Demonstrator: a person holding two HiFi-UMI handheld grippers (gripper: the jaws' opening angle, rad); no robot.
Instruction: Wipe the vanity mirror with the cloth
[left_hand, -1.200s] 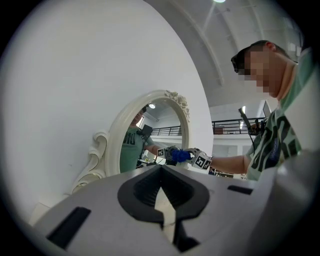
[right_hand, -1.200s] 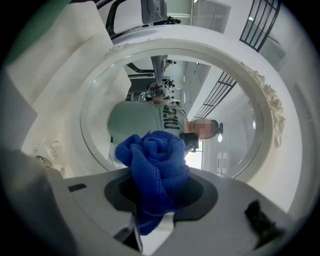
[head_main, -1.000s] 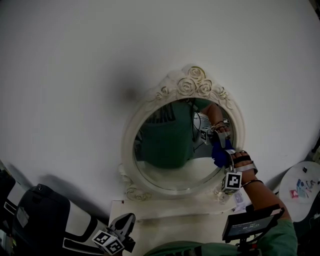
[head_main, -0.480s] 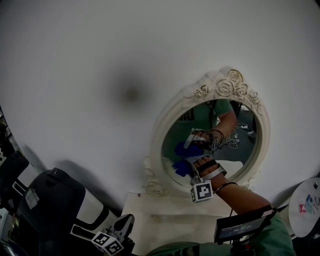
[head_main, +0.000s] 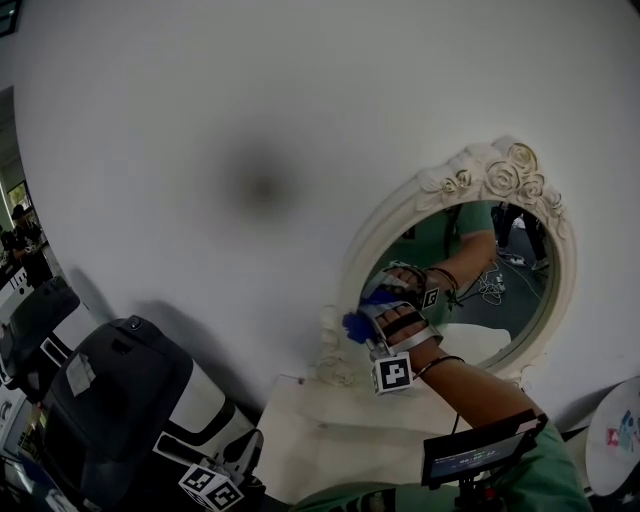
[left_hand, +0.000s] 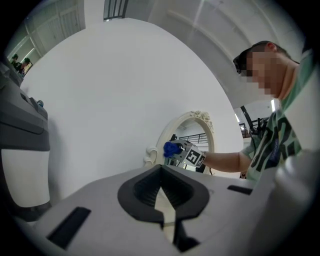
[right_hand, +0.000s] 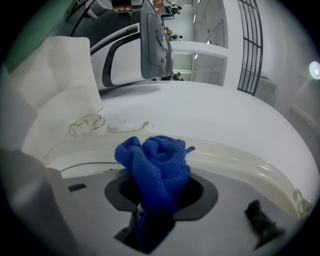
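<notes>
At the lower left rim of the mirror (head_main: 510, 290), fingers of the right gripper (head_main: 368, 318) clamp the bunched blue cloth (head_main: 356, 324); bare wall (head_main: 200, 120) lies beyond. Lower, the left gripper (head_main: 243, 462) hangs, fingers seemingly together.

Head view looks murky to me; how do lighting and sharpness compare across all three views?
Head view: dim, darkened corners, a soft dark blotch on the wall, mirror stretched by the lens. Left gripper view: bright, even, black fisheye border. Right gripper view: cloth sharp, glare spot at the right edge.
</notes>
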